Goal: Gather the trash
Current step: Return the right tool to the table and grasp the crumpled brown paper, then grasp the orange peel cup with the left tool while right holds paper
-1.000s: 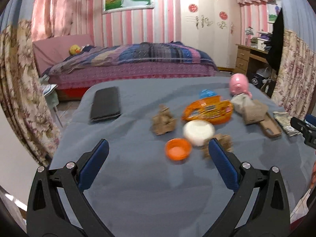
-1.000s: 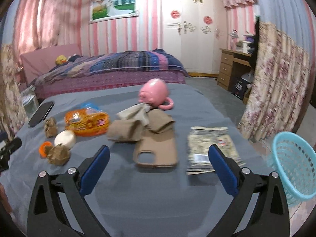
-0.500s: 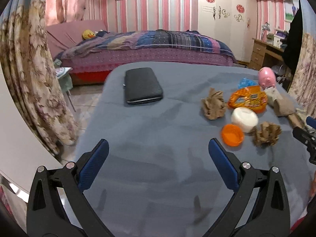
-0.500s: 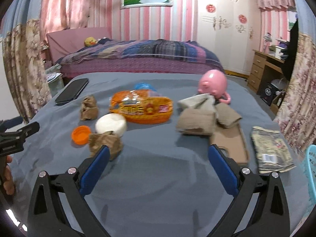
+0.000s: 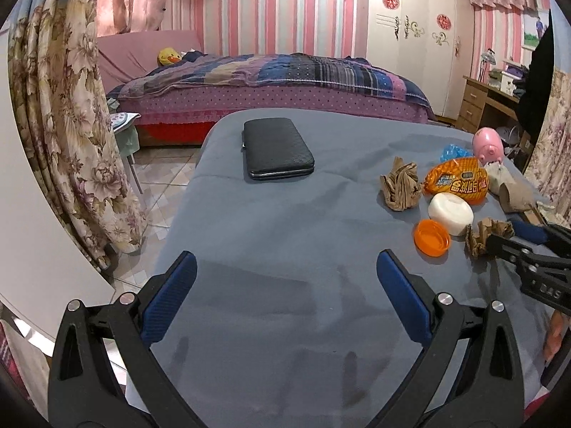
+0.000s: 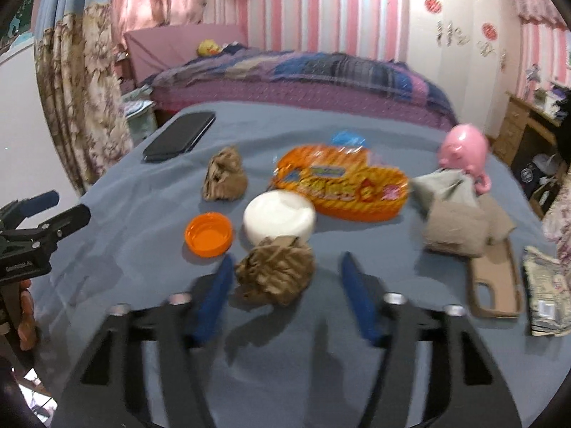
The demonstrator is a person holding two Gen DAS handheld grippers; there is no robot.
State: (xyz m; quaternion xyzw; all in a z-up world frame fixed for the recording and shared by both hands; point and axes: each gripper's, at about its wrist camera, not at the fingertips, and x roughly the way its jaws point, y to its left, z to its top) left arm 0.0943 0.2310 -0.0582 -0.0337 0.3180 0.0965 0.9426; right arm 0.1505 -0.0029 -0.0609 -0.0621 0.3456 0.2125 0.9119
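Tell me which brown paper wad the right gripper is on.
The near wad, sitting between the open right gripper fingers, in front of the white tub. The other wad lies farther back, toward the black wallet.

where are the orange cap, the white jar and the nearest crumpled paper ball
orange cap (image 6: pixel 208 234), right wrist view, inner hollow
white jar (image 6: pixel 279 216), right wrist view, top face
crumpled paper ball (image 6: pixel 274 274), right wrist view, middle

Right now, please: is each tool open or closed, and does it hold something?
Left tool: open, holds nothing.
Right tool: open around the paper ball, not yet closed on it.
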